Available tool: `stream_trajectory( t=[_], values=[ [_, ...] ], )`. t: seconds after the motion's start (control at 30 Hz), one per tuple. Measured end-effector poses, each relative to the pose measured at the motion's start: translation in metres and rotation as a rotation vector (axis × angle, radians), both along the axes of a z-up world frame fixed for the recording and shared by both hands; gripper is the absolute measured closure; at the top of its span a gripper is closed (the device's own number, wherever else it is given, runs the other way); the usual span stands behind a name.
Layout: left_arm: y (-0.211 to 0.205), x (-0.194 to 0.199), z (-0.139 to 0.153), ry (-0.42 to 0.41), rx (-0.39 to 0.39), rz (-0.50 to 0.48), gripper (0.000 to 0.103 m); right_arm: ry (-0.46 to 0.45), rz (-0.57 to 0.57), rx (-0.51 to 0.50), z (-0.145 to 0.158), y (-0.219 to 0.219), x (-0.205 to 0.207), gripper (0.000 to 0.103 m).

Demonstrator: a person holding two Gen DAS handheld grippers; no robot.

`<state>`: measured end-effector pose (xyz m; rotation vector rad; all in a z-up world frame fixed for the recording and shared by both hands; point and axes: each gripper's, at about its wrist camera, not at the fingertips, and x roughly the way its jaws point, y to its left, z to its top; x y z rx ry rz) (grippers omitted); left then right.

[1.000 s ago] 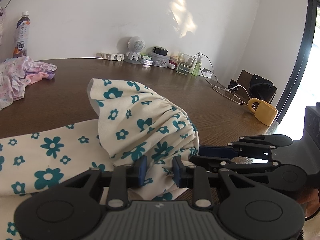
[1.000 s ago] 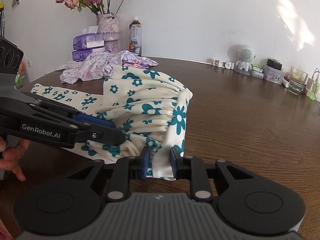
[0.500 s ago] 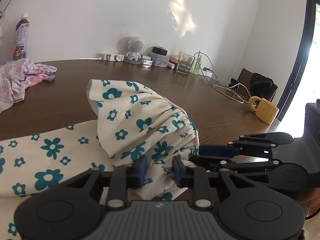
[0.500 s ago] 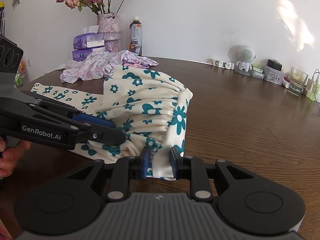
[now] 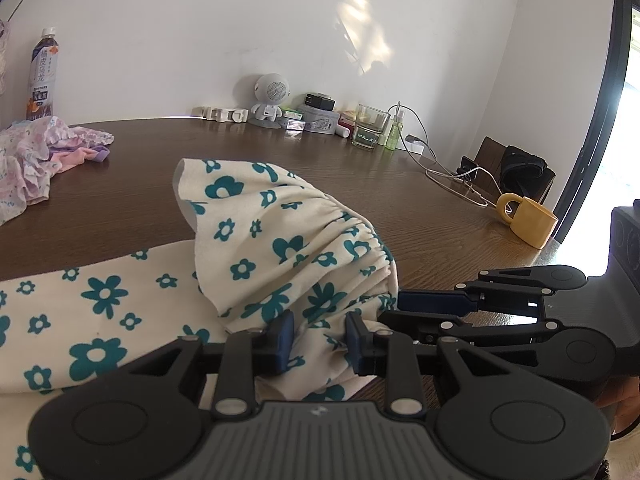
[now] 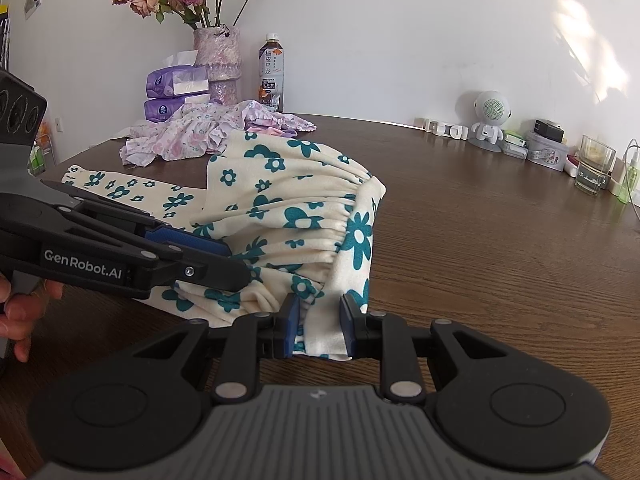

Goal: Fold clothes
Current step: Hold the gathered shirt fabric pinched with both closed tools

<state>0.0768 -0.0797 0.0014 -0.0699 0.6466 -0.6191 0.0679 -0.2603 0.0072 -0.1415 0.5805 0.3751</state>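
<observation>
Left wrist view: you are holding the left gripper (image 5: 316,336) low in the frame, its jaws closing on a gathered fold of the cream cotton garment with teal flower print (image 5: 280,248). The garment is lying across the centre and lower left of the frame on the dark brown wooden table (image 5: 248,156). The right gripper (image 5: 404,304) is entering from the right edge, touching the same bunched waistband.

Right wrist view: you are clamping the right gripper's jaws on a hanging edge of the garment at lower centre. A pile of lilac floral clothing (image 6: 200,136) is lying at upper left, beside the garment, with a hand (image 6: 18,316) showing at the left edge.
</observation>
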Motion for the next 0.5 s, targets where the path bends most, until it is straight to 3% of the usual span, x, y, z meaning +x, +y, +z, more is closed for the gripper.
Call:
stream_trajectory(
  t=[0.5],
  values=[
    [0.0005, 0.0008, -0.0003, 0.001, -0.002, 0.0, 0.076, 0.004, -0.005, 0.007, 0.0006, -0.0015, 0.0004, 0.078]
  ],
)
